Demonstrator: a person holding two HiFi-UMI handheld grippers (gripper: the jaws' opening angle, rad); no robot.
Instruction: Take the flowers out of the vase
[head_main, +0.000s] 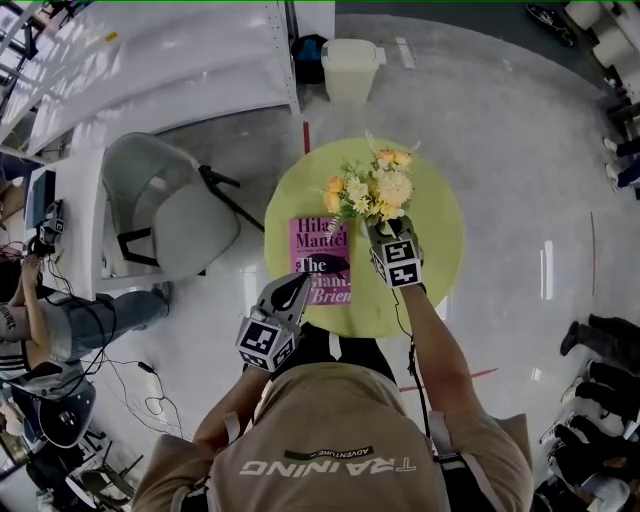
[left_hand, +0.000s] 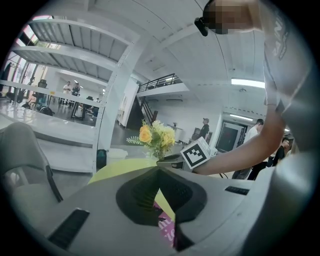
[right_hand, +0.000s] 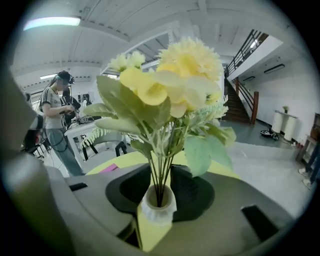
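Right gripper view — the right gripper (right_hand: 159, 192) pinches the neck of the vase (right_hand: 157, 210); the flowers (right_hand: 170, 80) rise from it, stems (right_hand: 161, 175) upright. Left gripper (head_main: 288, 292), jaws pressed together and empty, hangs at the near edge of the table (head_main: 440, 230) — the flowers lie ahead, to its right

A white vase (right_hand: 157, 205) of yellow flowers (head_main: 372, 186) is standing on the round green counter (head_main: 440, 232), just behind a pink paper book (head_main: 315, 250) lying flat. A grey plastic chair (head_main: 185, 225) is sitting left of the counter.
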